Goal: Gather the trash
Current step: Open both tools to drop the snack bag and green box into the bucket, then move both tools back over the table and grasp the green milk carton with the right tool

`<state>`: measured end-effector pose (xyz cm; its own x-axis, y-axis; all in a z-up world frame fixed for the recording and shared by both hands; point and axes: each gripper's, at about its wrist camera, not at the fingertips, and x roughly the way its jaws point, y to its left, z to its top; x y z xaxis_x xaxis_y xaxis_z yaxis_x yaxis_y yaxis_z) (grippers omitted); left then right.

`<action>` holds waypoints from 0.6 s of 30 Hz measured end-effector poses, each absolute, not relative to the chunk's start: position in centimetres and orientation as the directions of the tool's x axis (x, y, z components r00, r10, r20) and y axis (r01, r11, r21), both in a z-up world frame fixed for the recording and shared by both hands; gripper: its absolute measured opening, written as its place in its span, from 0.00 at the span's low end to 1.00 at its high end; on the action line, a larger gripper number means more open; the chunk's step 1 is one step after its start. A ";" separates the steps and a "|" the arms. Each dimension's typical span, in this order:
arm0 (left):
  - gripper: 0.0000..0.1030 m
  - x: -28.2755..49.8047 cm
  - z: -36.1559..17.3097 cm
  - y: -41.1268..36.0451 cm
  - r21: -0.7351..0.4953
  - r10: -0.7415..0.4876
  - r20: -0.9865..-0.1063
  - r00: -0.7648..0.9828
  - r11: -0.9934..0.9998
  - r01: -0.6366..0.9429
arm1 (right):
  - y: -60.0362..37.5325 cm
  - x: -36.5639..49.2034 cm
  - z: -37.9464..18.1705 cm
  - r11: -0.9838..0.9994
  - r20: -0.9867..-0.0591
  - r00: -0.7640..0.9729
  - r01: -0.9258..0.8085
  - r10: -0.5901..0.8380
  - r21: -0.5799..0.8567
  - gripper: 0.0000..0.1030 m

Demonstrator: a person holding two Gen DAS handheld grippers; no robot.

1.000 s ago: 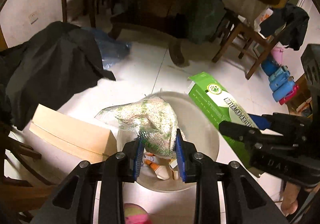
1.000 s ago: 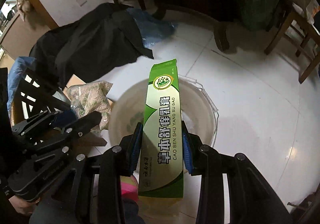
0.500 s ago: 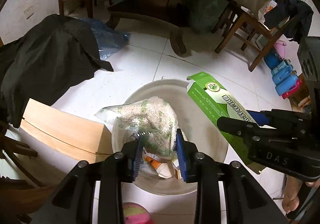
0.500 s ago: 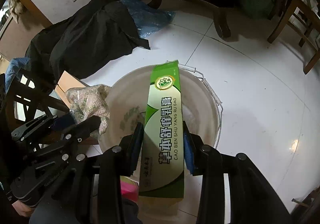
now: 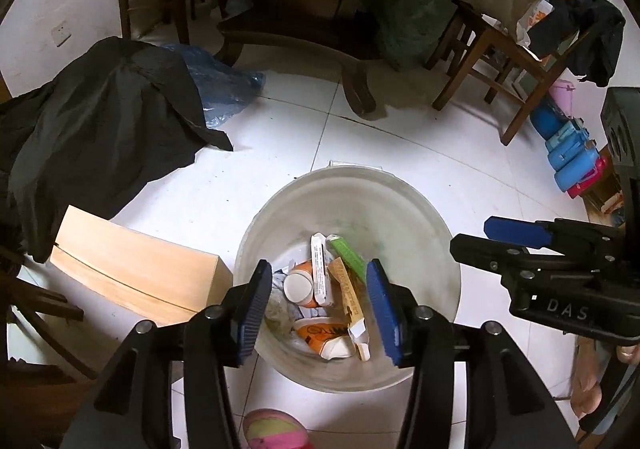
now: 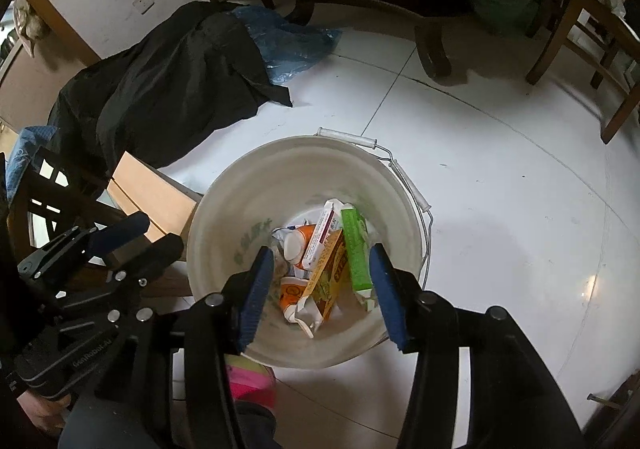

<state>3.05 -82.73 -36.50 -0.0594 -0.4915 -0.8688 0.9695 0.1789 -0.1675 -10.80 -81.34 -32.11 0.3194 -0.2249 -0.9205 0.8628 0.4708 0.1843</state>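
Observation:
A white bucket (image 5: 404, 193) (image 6: 240, 185) stands on the tiled floor and holds trash. Inside lie the green box (image 5: 349, 256) (image 6: 355, 249), a white carton (image 5: 320, 273) (image 6: 320, 233), a yellow carton (image 6: 328, 273) and orange cups (image 5: 304, 281) (image 6: 294, 289). The plastic bag lies low at the bucket's left side (image 5: 280, 309). My left gripper (image 5: 316, 313) is open and empty above the bucket. My right gripper (image 6: 322, 293) is open and empty above the bucket; it also shows at the right of the left wrist view (image 5: 520, 245).
A tan cardboard box (image 5: 132, 269) (image 6: 152, 197) lies left of the bucket. A black garment (image 5: 100, 129) and a blue plastic bag (image 6: 288, 37) lie further left. Wooden chairs (image 5: 500, 61) and a table leg (image 5: 356, 85) stand behind. Blue jugs (image 5: 568, 153) stand at right.
Both grippers opened. The plastic bag and the green box dropped into the bucket.

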 end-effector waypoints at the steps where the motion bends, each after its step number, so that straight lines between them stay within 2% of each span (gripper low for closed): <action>1: 0.49 3.0 -36.3 -82.6 -0.166 -0.494 -0.868 -0.057 0.179 0.970 | -81.3 -10.8 -32.0 0.471 -0.920 0.319 0.863 -0.227 0.183 0.47; 15: 0.52 3.6 -32.3 -80.6 -0.153 -0.534 -0.845 -0.025 0.196 0.969 | -80.3 -10.8 -28.3 0.504 -0.890 0.336 0.851 -0.307 0.147 0.51; 18: 0.54 4.0 -30.8 -79.4 -0.140 -0.553 -0.833 -0.003 0.204 0.969 | -79.6 -11.0 -26.5 0.510 -0.864 0.349 0.850 -0.363 0.129 0.61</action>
